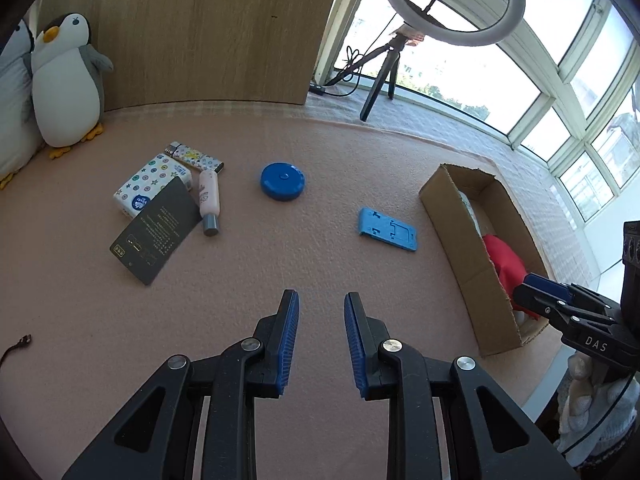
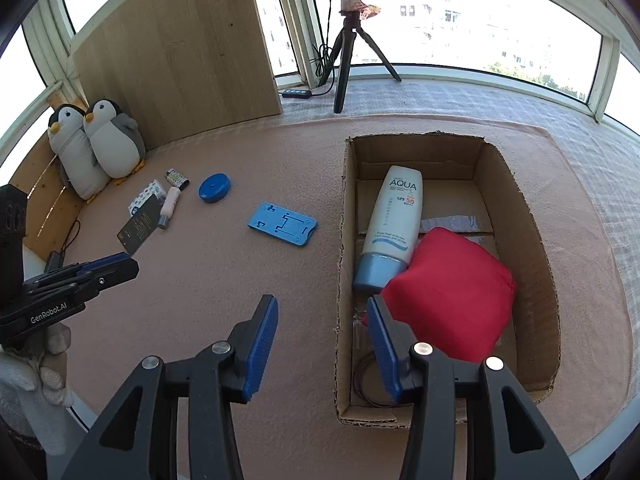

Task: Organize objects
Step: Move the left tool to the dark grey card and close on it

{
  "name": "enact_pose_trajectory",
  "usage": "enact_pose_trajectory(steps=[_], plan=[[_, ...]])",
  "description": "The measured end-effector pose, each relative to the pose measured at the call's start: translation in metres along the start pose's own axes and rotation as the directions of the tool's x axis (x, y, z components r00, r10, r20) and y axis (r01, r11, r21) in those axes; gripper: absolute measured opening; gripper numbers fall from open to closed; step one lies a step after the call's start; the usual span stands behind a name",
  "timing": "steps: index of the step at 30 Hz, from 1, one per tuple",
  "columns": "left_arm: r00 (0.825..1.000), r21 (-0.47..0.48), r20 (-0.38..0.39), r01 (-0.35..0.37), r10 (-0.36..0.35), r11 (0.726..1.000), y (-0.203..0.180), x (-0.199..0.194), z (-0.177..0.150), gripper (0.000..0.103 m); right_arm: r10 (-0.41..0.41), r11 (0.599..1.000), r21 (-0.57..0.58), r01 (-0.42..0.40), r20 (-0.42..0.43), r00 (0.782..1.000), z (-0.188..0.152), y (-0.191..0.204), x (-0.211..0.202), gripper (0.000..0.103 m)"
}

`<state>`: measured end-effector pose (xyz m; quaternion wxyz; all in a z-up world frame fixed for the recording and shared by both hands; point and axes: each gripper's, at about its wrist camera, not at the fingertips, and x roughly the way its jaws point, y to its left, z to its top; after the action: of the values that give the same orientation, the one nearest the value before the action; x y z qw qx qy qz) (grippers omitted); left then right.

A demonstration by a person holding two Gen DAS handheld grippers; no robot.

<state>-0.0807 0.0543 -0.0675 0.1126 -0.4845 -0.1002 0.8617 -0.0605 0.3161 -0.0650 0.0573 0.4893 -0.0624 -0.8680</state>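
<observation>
Cardboard box (image 2: pixel 516 216) at 3 o'clock on the desk (image 1: pixel 280 264) holds one white tube (image 2: pixel 394 216) and one red pouch (image 2: pixel 448 292); two plush penguins (image 2: pixel 96 140) at 10. Left gripper (image 1: pixel 321 300) and right gripper (image 2: pixel 322 308) both stand apart, empty

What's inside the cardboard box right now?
In the cardboard box: a white sunscreen tube, a red cloth bundle overlapping its cap end, and a thin dark loop. Anything beneath the bundle is hidden.

Blue stand (image 2: pixel 282 223) beside cardboard box (image 2: pixel 520 216)
</observation>
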Motion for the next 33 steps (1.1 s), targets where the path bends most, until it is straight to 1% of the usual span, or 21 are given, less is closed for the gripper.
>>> enact_pose_trajectory(steps=[2, 3, 5, 7, 8, 11, 13, 15, 17, 20, 22, 24, 30, 33], plan=[[1.0, -0.021, 0.007, -0.03, 0.03, 0.999, 0.021, -0.005, 0.0, 0.026, 0.008, 1.0, -0.01, -0.008, -0.006, 1.0, 0.0, 0.012, 0.003, 0.043], [0.999, -0.032, 0.01, -0.042, 0.043, 0.999, 0.031, -0.006, 0.0, 0.027, 0.011, 1.0, -0.013, -0.011, -0.008, 1.0, 0.0, 0.017, 0.004, 0.044], [0.998, -0.056, 0.012, -0.063, 0.064, 0.996, 0.051, -0.009, 0.0, 0.033, 0.019, 1.0, -0.013, -0.019, -0.01, 1.0, 0.0, 0.027, 0.007, 0.047], [0.996, -0.08, 0.014, -0.082, 0.083, 0.993, 0.071, -0.01, 0.001, 0.044, 0.03, 0.999, -0.012, -0.03, -0.01, 1.0, 0.001, 0.037, 0.01, 0.051], [0.996, -0.091, 0.016, -0.09, 0.092, 0.992, 0.08, -0.009, 0.003, 0.045, 0.033, 0.999, -0.013, -0.034, -0.011, 0.999, 0.001, 0.042, 0.011, 0.053], [0.994, -0.122, 0.016, -0.105, 0.107, 0.987, 0.104, -0.009, 0.004, 0.047, 0.044, 0.999, -0.02, -0.044, -0.017, 0.999, 0.002, 0.057, 0.015, 0.057], [0.993, -0.15, 0.018, -0.112, 0.116, 0.982, 0.121, -0.006, 0.006, 0.05, 0.044, 0.999, -0.027, -0.045, -0.026, 0.999, 0.001, 0.067, 0.019, 0.063], [0.993, -0.169, 0.023, -0.112, 0.118, 0.979, 0.134, -0.003, 0.008, 0.051, 0.042, 0.999, -0.028, -0.043, -0.033, 0.999, 0.0, 0.075, 0.022, 0.067], [0.992, -0.175, 0.027, -0.119, 0.125, 0.977, 0.145, 0.0, 0.01, 0.051, 0.044, 0.999, -0.026, -0.045, -0.041, 0.998, 0.0, 0.081, 0.025, 0.068], [0.994, -0.198, 0.021, -0.098, 0.105, 0.975, 0.16, 0.009, 0.014, 0.051, 0.04, 0.999, -0.022, -0.041, -0.049, 0.998, -0.001, 0.09, 0.028, 0.068], [0.996, -0.211, 0.015, -0.083, 0.088, 0.974, 0.169, 0.016, 0.017, 0.055, 0.036, 0.999, -0.019, -0.037, -0.054, 0.998, -0.002, 0.094, 0.029, 0.069], [0.997, -0.214, 0.008, -0.074, 0.077, 0.974, 0.175, 0.024, 0.019, 0.055, 0.031, 0.999, -0.013, -0.032, -0.057, 0.998, -0.003, 0.097, 0.029, 0.069], [0.999, -0.205, -0.017, -0.04, 0.038, 0.978, 0.182, 0.046, 0.027, 0.055, 0.009, 1.0, 0.012, -0.008, -0.065, 0.998, -0.006, 0.097, 0.028, 0.07], [1.0, -0.229, -0.021, -0.016, 0.011, 0.973, 0.187, 0.055, 0.031, 0.054, -0.003, 1.0, 0.029, 0.005, -0.067, 0.998, -0.007, 0.094, 0.027, 0.07]])
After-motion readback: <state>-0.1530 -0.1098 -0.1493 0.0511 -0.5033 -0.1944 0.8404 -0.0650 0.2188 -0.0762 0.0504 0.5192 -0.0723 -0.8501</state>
